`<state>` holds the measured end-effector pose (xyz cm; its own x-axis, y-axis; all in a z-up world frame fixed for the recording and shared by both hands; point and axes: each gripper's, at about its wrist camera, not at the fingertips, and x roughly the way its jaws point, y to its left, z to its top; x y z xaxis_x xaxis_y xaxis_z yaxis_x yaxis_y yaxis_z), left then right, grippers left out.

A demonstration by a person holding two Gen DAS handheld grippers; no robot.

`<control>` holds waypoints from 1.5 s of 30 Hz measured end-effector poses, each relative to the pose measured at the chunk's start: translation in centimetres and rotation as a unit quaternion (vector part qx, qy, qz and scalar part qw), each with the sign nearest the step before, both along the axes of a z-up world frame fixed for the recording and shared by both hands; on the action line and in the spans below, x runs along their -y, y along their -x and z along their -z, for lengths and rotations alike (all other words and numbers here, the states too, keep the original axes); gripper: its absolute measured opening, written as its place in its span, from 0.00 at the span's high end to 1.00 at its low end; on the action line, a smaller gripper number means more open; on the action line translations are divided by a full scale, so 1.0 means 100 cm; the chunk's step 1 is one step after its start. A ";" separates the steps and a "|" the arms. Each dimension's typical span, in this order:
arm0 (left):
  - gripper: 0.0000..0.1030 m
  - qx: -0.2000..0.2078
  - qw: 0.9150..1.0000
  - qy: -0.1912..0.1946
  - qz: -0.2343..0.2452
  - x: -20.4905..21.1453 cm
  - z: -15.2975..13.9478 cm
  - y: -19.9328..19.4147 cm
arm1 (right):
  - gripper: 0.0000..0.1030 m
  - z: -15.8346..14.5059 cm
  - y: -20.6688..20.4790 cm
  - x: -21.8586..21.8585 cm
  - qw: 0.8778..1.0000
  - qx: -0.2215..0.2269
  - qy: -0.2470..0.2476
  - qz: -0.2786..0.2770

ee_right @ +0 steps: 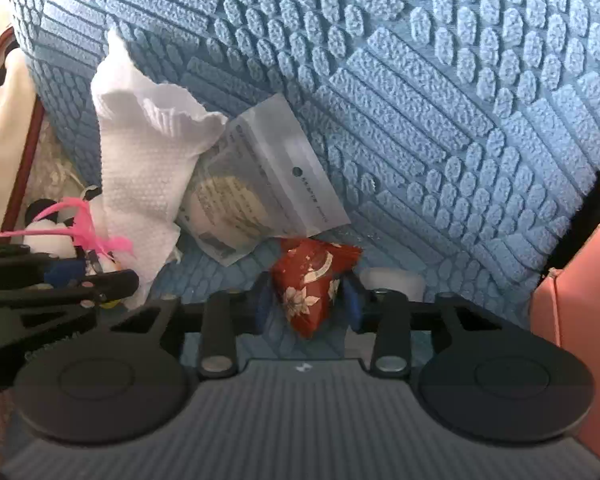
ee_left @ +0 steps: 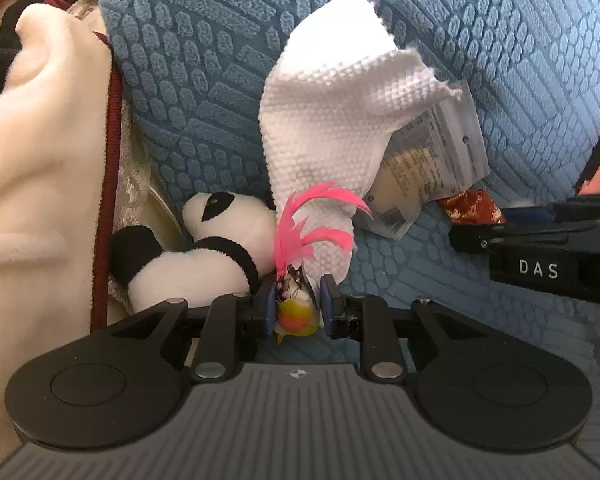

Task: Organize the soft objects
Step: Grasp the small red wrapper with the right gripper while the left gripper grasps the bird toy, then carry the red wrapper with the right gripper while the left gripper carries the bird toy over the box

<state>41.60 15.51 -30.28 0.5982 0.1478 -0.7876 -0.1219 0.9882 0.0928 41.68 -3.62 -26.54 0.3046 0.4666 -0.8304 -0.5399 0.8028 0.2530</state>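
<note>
The left gripper (ee_left: pixel 296 304) sits left of the right gripper (ee_right: pixel 306 304), both over the textured cushion (ee_right: pixel 420 100). Between the left gripper's fingers lies a small feathered toy (ee_left: pixel 296 312), its feathers rising ahead. Just left of it a plush panda (ee_left: pixel 204 252) lies against a folded blanket (ee_left: pixel 40 200) at the far left. Behind the toy a paper towel (ee_left: pixel 324 120) leans on the cushion; to its right a flat packet (ee_right: pixel 256 184) also leans there, partly tucked under the towel. Before the packet, between the right gripper's fingers, rests a patterned pouch (ee_right: pixel 312 280). A small cylinder (ee_right: pixel 392 280) stands just right of it.
</note>
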 end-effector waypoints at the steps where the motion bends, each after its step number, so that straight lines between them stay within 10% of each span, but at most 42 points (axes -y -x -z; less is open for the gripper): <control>1: 0.74 0.001 1.000 0.003 -0.002 0.000 -0.001 0.001 | 0.66 -0.001 0.000 0.000 1.000 0.000 -0.001 0.000; 45: 0.74 0.057 0.988 0.137 -0.050 0.016 -0.070 0.131 | 0.68 -0.074 0.096 0.076 0.999 0.034 0.013 -0.024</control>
